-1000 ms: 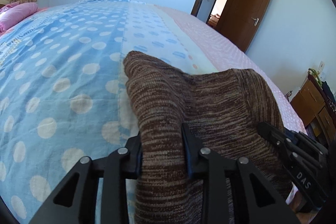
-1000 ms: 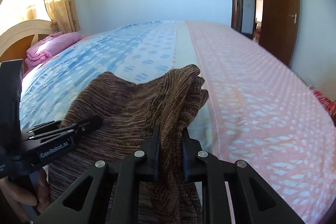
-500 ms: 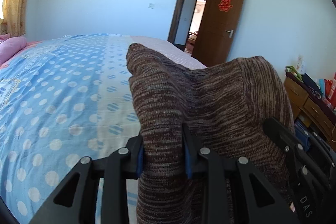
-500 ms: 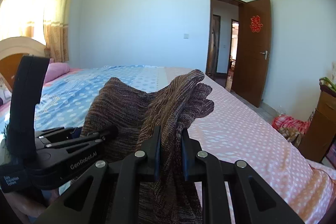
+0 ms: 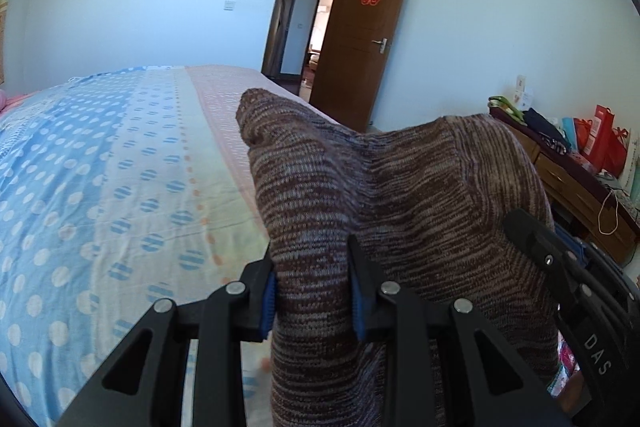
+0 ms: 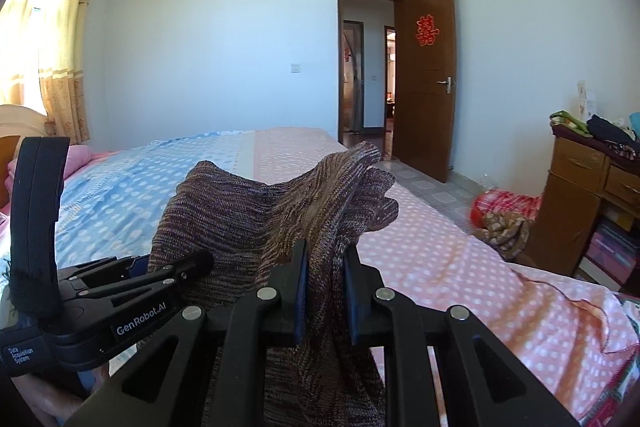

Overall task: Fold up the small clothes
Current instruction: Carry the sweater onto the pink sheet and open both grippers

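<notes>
Brown marled knit garment (image 5: 400, 195) hangs above the bed (image 5: 120, 167) near its pink edge, both my left gripper (image 5: 312, 291) and right gripper (image 6: 326, 287) clamped on it. I judge level, taut corners best before lowering.

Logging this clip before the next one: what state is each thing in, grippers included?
Knit garment: lifted off the bed, bunched, held at two spots.
Left gripper: shut on the garment.
Right gripper: shut on the garment.
Door: open.
Bed: made, spotted cover lying flat.
Curtain: drawn, sunlit.
Dresser: drawers shut, clutter on top.
</notes>
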A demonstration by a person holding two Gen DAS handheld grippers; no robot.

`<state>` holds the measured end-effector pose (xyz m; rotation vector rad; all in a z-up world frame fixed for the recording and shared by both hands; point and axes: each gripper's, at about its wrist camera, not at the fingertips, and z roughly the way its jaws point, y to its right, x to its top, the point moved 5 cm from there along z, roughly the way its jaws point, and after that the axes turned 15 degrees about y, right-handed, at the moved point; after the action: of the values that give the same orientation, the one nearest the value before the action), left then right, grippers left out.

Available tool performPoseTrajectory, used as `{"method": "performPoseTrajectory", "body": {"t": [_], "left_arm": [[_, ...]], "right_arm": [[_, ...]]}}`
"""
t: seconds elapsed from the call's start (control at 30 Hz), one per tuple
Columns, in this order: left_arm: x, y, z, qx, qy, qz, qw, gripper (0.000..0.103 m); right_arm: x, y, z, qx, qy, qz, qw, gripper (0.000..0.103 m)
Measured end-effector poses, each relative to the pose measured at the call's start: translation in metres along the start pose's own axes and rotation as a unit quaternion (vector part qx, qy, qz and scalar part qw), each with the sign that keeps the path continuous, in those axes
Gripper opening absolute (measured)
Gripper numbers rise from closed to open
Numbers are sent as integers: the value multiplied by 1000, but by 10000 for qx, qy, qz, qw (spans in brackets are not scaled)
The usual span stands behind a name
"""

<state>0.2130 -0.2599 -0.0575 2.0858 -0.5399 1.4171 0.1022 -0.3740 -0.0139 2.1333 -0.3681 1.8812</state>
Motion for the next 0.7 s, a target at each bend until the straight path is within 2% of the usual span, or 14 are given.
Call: {"method": "performPoseTrajectory", "body": {"t": [0.07, 0.2, 0.33, 0.4, 0.5, 0.53, 0.6, 0.63, 0.67, 0.7], "left_arm": [[-3, 11, 6, -63, -48, 37, 10000, 30], [-11, 31, 19, -60, -168, 94, 9998, 27], [-25, 39, 51, 14, -401, 294, 9988, 26], [-36, 35, 67, 299, -576, 465, 9968, 26], [-51, 12, 82, 544, -857, 318, 9943, 26], [-53, 7, 84, 549, -905, 235, 9941, 27], [-54, -2, 86, 513, -980, 56, 9938, 33], [-52, -3, 85, 487, -984, 34, 9940, 36], [-50, -3, 84, 482, -975, 65, 9940, 37], [-48, -3, 83, 522, -966, 147, 9938, 47]], "right_arm": [[-1, 11, 0, -138, 3, -38, 9999, 14], [-4, 27, 9, -327, -10, -147, 9994, 0], [-20, 48, 33, -638, -319, -393, 9967, 0], [-28, 67, 36, -826, -505, -144, 9952, 0], [-45, 93, 38, -753, -844, 650, 9915, 0], [-52, 99, 41, -611, -997, 940, 9887, 3], [-65, 107, 51, -388, -1314, 1383, 9809, 24], [-71, 110, 57, -327, -1452, 1582, 9761, 46], [-76, 112, 60, -263, -1524, 1694, 9733, 57], [-79, 111, 66, -137, -1609, 1771, 9709, 57]]}}
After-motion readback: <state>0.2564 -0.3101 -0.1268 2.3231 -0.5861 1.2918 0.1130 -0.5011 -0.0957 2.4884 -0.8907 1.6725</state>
